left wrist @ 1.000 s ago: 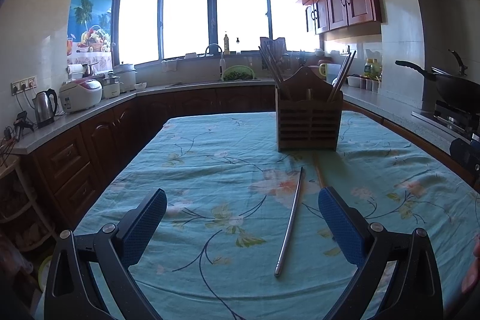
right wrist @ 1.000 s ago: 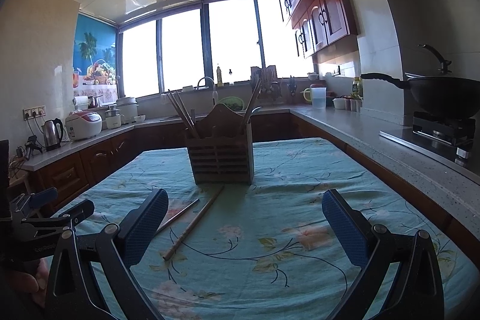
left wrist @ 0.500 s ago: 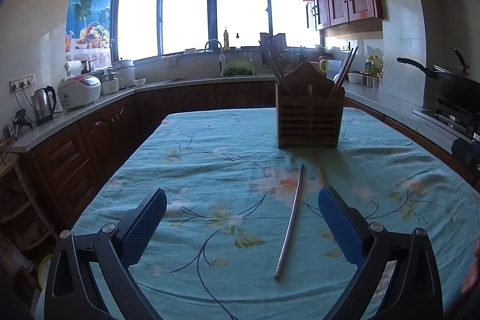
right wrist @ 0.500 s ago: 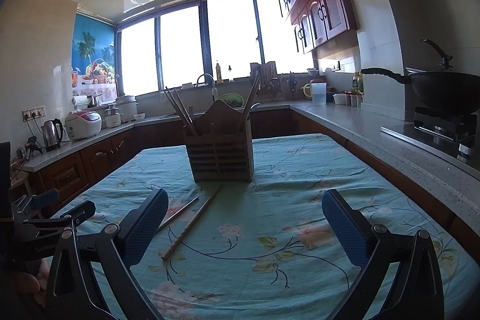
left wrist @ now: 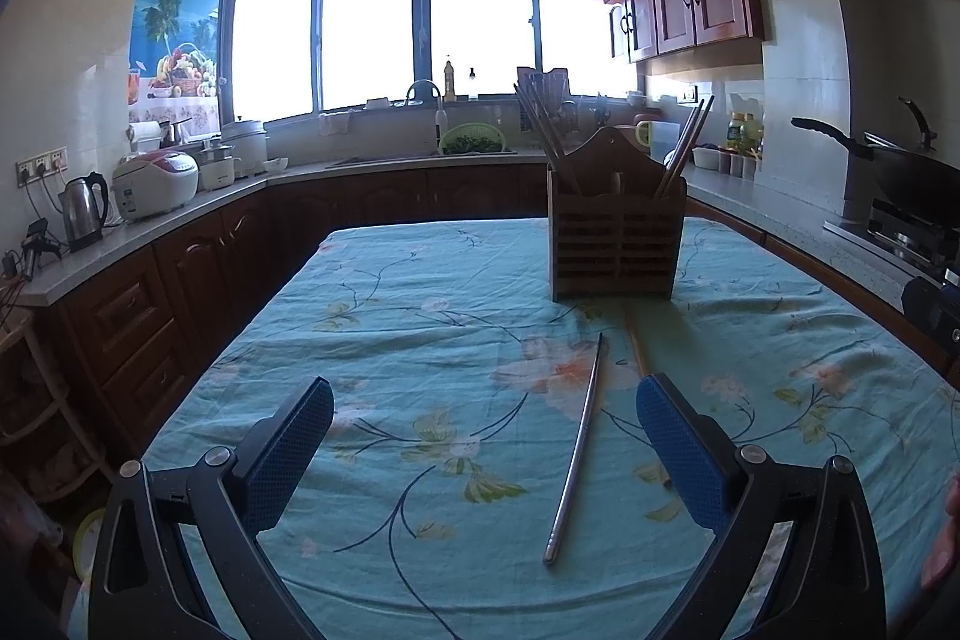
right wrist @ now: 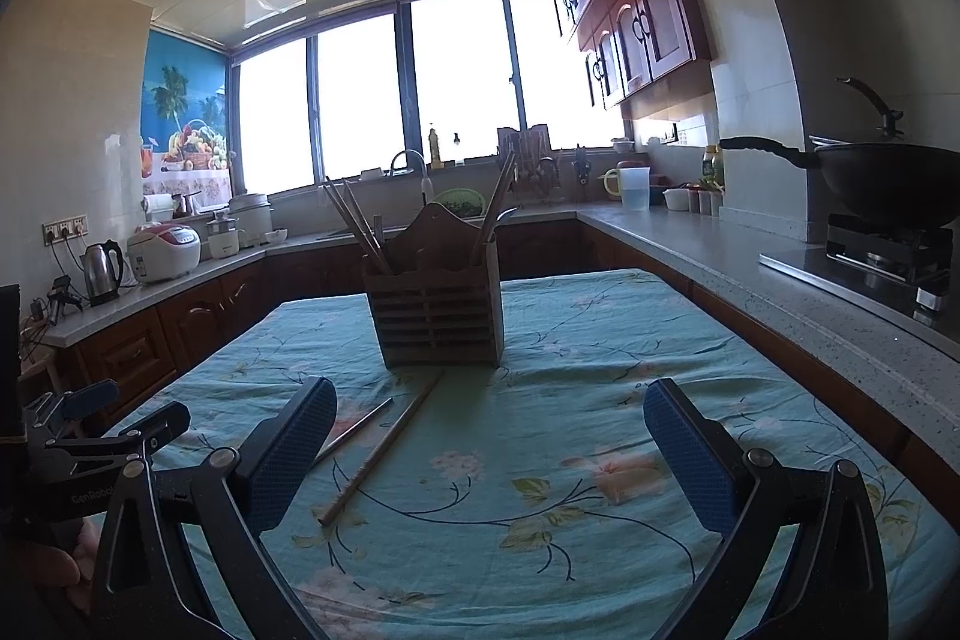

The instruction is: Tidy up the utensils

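Note:
A wooden utensil holder (left wrist: 615, 244) (right wrist: 437, 310) stands upright on the floral teal tablecloth, with chopsticks sticking out of its left and right compartments. In front of it lie a metal chopstick (left wrist: 574, 448) (right wrist: 354, 430) and a wooden chopstick (left wrist: 635, 343) (right wrist: 384, 451). My left gripper (left wrist: 485, 451) is open above the cloth, the metal chopstick between its fingers but untouched. My right gripper (right wrist: 489, 451) is open too, holding nothing, with the wooden chopstick just inside its left finger. The left gripper (right wrist: 90, 436) shows at the left edge of the right wrist view.
The table (left wrist: 420, 340) is ringed by kitchen counters: a kettle (left wrist: 84, 208) and rice cooker (left wrist: 156, 184) on the left, a sink under the window, a wok (right wrist: 888, 178) on the stove at right. Dark cabinets stand close to the table's left edge.
Both views have tilted slightly upward, so the holder and chopsticks sit a little lower in frame. Nothing on the table has moved, and both grippers stay open.

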Demonstrator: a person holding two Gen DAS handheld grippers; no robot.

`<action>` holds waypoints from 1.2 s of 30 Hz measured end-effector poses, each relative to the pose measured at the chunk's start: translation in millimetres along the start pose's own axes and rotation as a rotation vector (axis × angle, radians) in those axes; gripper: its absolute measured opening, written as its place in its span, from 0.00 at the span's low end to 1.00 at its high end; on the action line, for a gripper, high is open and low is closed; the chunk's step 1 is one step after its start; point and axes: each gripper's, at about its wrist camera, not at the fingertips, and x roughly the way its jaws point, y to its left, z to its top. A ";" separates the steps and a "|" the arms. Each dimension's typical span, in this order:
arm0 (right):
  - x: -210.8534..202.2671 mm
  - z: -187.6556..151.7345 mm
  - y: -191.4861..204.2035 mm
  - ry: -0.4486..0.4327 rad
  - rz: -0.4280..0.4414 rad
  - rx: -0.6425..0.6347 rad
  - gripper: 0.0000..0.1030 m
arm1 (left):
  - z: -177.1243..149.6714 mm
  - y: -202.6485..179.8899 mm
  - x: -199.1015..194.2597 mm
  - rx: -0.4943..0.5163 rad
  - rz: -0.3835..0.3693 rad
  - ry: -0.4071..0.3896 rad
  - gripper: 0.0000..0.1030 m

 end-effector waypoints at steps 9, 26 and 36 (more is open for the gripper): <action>-0.2 0.6 0.0 0.001 0.000 0.000 1.00 | 1.8 -1.5 -0.2 0.000 -0.003 -0.001 0.99; 0.6 1.7 -1.2 0.003 -0.002 0.002 1.00 | 3.5 -3.7 1.0 0.000 -0.008 0.003 0.99; 1.7 1.5 -1.0 0.009 -0.003 0.002 1.00 | 5.2 -2.8 0.1 -0.006 -0.012 0.008 0.99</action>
